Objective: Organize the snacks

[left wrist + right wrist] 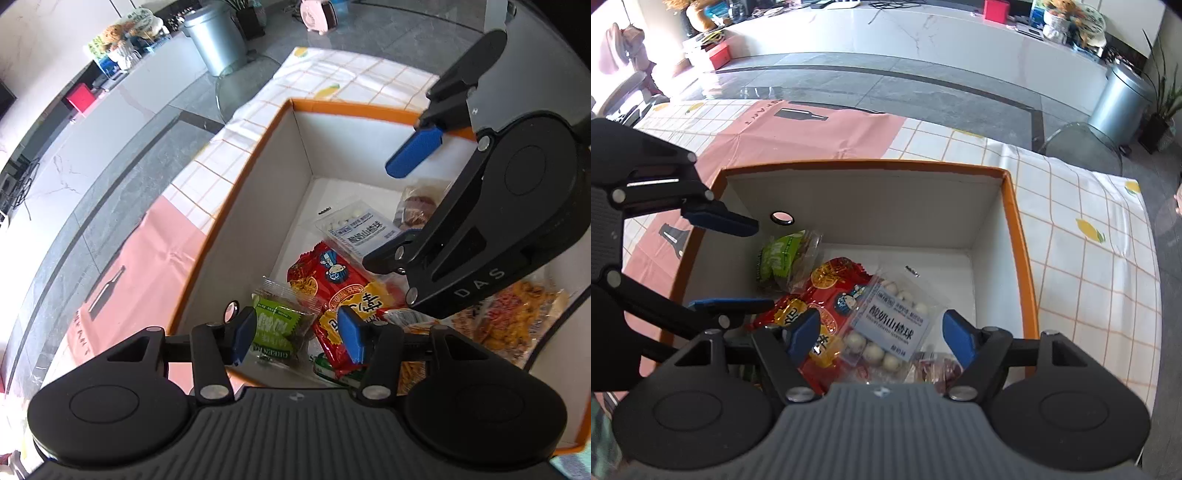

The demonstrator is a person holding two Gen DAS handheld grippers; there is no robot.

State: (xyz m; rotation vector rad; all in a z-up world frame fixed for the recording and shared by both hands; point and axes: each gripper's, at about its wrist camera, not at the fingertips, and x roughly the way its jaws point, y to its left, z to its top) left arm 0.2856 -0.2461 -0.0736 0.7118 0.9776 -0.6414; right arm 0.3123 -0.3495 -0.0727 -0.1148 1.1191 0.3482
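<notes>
An orange-rimmed white box (332, 105) (864, 164) holds several snacks: a green packet (275, 325) (779, 258), a red packet (332, 284) (827, 295), a clear pack of white balls (358, 229) (890, 328), a brown snack (413, 210) (934, 369) and orange crisps (517, 314). My left gripper (297, 336) is open and empty above the green and red packets; it also shows in the right wrist view (737, 266). My right gripper (882, 338) is open and empty over the ball pack; it also shows in the left wrist view (404, 195).
The box sits on a table with a checked lemon cloth (1089, 258) and a pink cloth (812, 133). Beyond are a grey floor, a metal bin (214, 37) (1119, 107), a glass side table (1082, 144) and a long white counter (923, 33).
</notes>
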